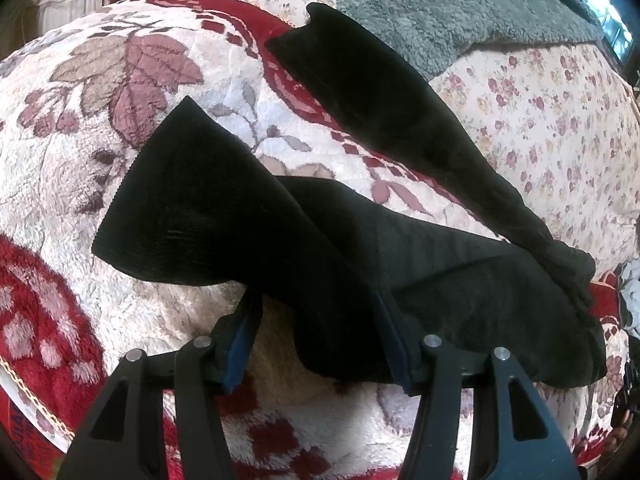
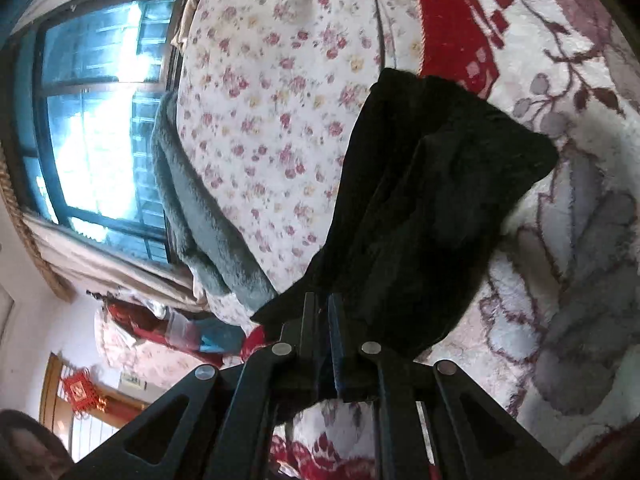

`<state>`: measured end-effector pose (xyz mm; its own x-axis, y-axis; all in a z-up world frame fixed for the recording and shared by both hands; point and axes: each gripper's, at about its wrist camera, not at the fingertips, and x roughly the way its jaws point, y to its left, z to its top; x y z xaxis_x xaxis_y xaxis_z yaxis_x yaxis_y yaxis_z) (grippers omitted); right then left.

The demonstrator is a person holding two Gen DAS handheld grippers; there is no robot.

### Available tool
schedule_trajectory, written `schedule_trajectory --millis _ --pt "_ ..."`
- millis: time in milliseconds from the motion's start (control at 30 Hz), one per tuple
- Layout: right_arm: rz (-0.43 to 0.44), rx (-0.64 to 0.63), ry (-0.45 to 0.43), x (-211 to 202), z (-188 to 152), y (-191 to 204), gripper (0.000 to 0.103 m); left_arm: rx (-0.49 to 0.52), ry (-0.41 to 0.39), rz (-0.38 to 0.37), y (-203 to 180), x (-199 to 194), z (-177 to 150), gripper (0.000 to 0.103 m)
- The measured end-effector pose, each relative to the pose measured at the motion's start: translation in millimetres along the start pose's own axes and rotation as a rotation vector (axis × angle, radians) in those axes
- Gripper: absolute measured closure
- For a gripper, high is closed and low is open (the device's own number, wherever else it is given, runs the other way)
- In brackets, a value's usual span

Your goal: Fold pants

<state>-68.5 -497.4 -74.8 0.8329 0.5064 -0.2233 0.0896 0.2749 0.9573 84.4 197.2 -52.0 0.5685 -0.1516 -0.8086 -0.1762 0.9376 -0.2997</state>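
Observation:
The black pants (image 1: 360, 216) lie on a red and cream floral blanket (image 1: 120, 120), with two legs spread apart toward the far side. My left gripper (image 1: 316, 312) is open at the near edge of the pants, its blue-padded fingers (image 1: 240, 340) on either side of a fold of cloth. In the right wrist view the pants (image 2: 432, 208) hang bunched from my right gripper (image 2: 324, 320), which is shut on the fabric's edge.
A grey fleece blanket (image 1: 460, 12) lies at the back on a small-flowered quilt (image 1: 540, 120). In the right wrist view a window (image 2: 100, 112) and curtains (image 2: 120, 264) stand beyond the bed's edge.

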Motion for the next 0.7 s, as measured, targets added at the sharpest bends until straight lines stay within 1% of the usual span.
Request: schedule_trajectory --millis 100,167,200,233,267,300,333,367,400,433,467,500,533,567,600,633,667,700 --pt "-0.057 -0.087 0.04 2.1 -1.4 6.4 0.093 0.006 0.001 0.002 0.3 0.0 -1.4 0.047" --pt "-0.078 -0.169 0.127 9.6 -6.2 16.7 0.093 0.0 0.001 0.001 1.8 0.2 -1.3 0.047" --pt "-0.093 -0.195 0.154 12.6 -8.2 18.9 0.093 -0.004 0.001 0.002 2.4 0.5 -1.1 0.047" --pt "-0.154 -0.249 0.144 14.9 -10.3 24.7 0.093 -0.006 0.002 0.003 2.6 0.9 -0.9 0.046" --pt "-0.187 -0.281 0.1 13.0 -11.3 27.4 0.093 -0.007 0.001 0.004 2.0 0.9 -1.5 0.046" --pt "-0.168 -0.282 0.078 11.8 -11.8 27.2 0.093 -0.007 0.0 0.005 1.2 0.8 -2.1 0.046" --pt "-0.066 -0.213 0.103 13.3 -9.6 21.2 0.093 -0.004 0.0 0.005 0.1 0.8 -3.0 0.046" --pt "-0.002 -0.163 0.129 15.1 -9.4 16.4 0.093 0.0 0.0 0.007 -1.1 1.1 -3.8 0.046" --pt "0.009 -0.159 0.143 16.9 -10.0 16.8 0.094 0.009 0.001 0.013 -2.5 1.4 -4.7 0.046" --pt "-0.061 -0.225 0.13 17.2 -13.3 24.4 0.098 0.017 0.001 0.018 -3.4 1.5 -5.3 0.046" --pt "-0.193 -0.328 0.084 16.2 -17.8 36.4 0.099 0.025 -0.004 0.023 -4.2 1.1 -5.7 0.046" --pt "-0.221 -0.374 0.051 14.5 -21.0 42.6 0.099 0.03 -0.008 0.025 -4.7 0.7 -5.8 0.046" --pt "-0.254 -0.455 -0.005 9.9 -26.4 52.1 0.099 0.03 -0.011 0.026 -4.5 0.4 -5.4 0.045" --pt "-0.315 -0.592 -0.069 6.8 -36.6 67.6 0.099 0.026 -0.011 0.025 -4.1 0.2 -5.1 0.045" --pt "-0.335 -0.694 -0.118 4.0 -45.9 78.7 0.098 0.02 -0.011 0.019 -3.7 0.1 -4.7 0.045" --pt "-0.316 -0.791 -0.173 1.3 -56.5 87.4 0.097 0.015 -0.01 0.014 -3.5 0.1 -4.4 0.045" --pt "-0.276 -0.878 -0.222 -2.4 -66.1 94.2 0.097 0.014 -0.01 0.012 -3.9 0.1 -4.1 0.044" --pt "-0.272 -0.924 -0.269 -5.6 -72.6 98.1 0.097 0.015 -0.01 0.012 -4.2 0.1 -4.0 0.044"
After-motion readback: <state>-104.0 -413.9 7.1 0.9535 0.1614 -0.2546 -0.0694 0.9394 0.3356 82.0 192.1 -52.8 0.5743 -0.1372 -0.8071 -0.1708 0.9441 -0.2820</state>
